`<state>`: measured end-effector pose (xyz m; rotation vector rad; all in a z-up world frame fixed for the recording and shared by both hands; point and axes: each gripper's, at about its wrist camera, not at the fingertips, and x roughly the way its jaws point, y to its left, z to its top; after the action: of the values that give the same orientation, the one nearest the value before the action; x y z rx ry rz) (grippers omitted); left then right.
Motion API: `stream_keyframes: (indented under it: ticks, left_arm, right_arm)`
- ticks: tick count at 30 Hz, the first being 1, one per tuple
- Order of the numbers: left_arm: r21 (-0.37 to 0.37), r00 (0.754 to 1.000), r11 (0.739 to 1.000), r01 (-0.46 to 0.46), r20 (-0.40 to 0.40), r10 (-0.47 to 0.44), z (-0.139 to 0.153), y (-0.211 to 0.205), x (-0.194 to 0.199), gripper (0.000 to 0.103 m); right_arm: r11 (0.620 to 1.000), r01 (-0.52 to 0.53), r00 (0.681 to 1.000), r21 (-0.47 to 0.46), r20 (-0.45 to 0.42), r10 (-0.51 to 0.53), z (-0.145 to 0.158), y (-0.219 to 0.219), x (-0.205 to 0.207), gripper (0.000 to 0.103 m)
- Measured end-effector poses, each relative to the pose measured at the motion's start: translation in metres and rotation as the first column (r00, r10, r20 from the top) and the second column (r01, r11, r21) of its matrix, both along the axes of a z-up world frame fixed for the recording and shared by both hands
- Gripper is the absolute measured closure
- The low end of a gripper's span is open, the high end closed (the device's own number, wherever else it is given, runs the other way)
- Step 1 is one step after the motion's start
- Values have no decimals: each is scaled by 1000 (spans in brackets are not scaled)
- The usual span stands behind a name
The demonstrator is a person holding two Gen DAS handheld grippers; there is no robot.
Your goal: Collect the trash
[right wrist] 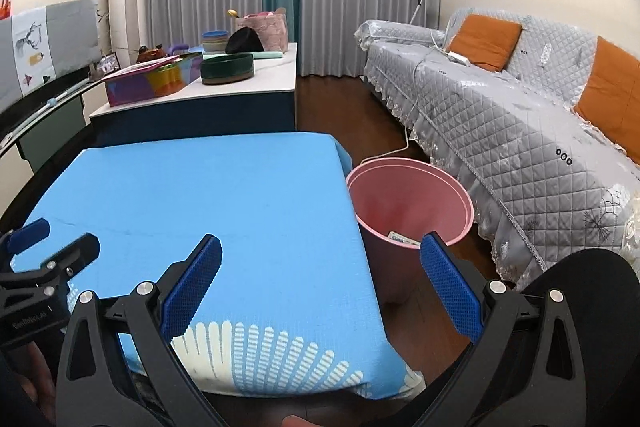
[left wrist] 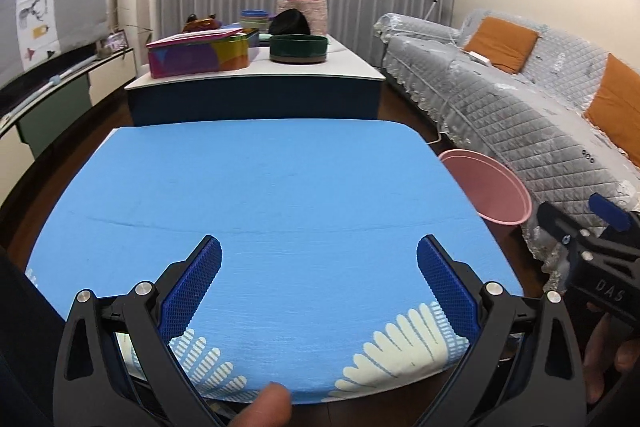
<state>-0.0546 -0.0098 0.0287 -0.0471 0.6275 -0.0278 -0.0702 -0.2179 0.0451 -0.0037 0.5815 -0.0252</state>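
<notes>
Pink bin (right wrist: 408,203) holds some trash; my left claw (left wrist: 319,287) and right claw (right wrist: 320,287) gape empty, so I'd scan the blue table (left wrist: 280,187) carefully.

Blue cloth-covered table (left wrist: 256,187) top bare, open to approach from the near edge. Pink bin (right wrist: 408,203) stands on the floor just beside the table's right edge, mouth open upward, unobstructed from above. Sofa (right wrist: 520,131) flanks the bin on its right; low cabinet (left wrist: 256,95) stands behind the table
</notes>
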Motion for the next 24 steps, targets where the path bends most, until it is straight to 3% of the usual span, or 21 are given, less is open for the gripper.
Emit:
stream_keyframes:
  ticks: [5,24]
  left_arm:
    - [2,1000,1000,4,-22,-4,-7,-1,0,8]
    - [-13,1000,1000,8,-27,-8,-13,-9,-1,8]
  right_arm:
    - [1000,0,999,8,-37,0,-7,0,9,5]
    - [1000,7,999,8,-45,-7,-13,-1,13,5]
